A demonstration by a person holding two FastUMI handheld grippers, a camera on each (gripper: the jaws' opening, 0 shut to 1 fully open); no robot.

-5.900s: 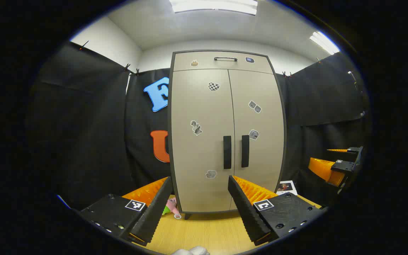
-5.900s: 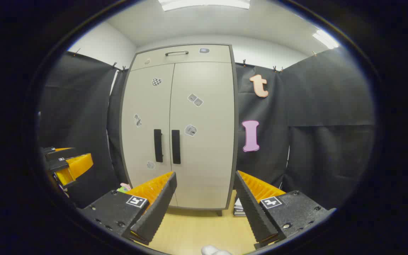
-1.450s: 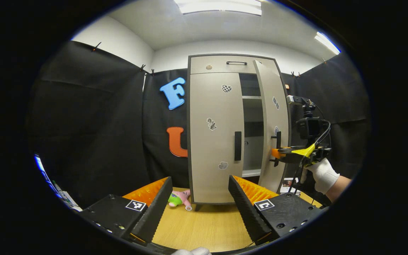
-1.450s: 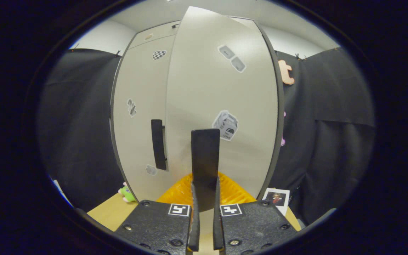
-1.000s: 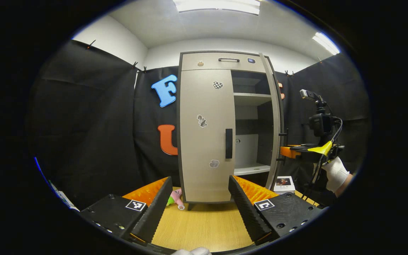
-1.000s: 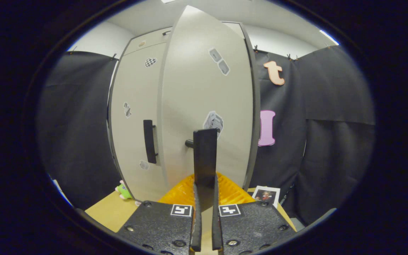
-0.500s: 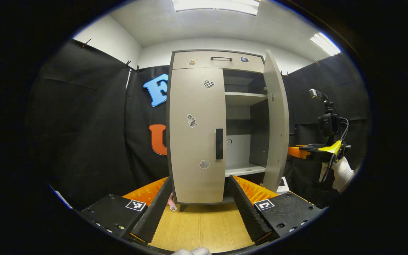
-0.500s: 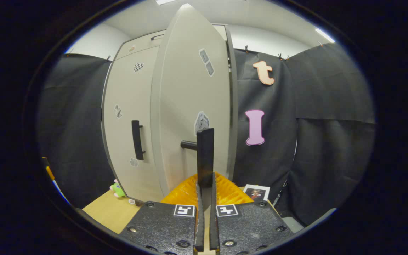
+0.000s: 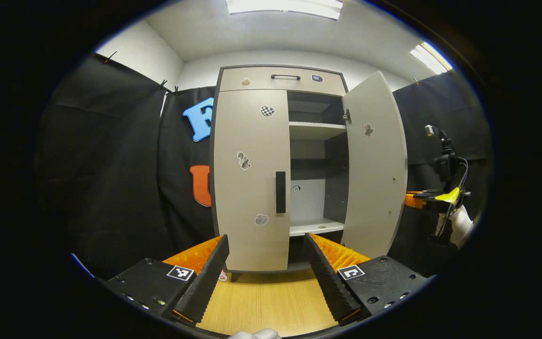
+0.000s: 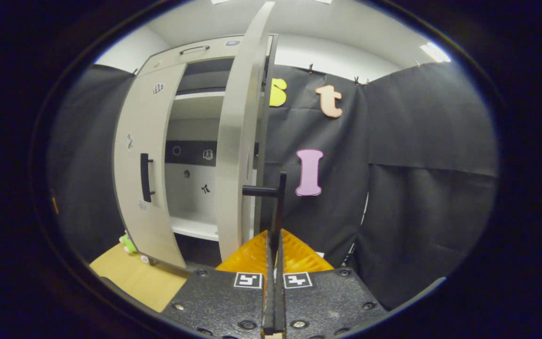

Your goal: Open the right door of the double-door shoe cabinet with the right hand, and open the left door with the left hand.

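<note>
one right door [image 9: 375, 165] open, one left door [image 9: 251, 174] closed

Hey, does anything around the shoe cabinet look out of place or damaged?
Nothing looks damaged. One oddity: a small plush toy lies on the floor by the cabinet's left foot. The right door stands open, the left door is shut.

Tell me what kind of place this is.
Probably an indoor recording booth, not a home: black cloth walls surround a shoe cabinet standing on a wooden surface, with ceiling light panels overhead.
</note>
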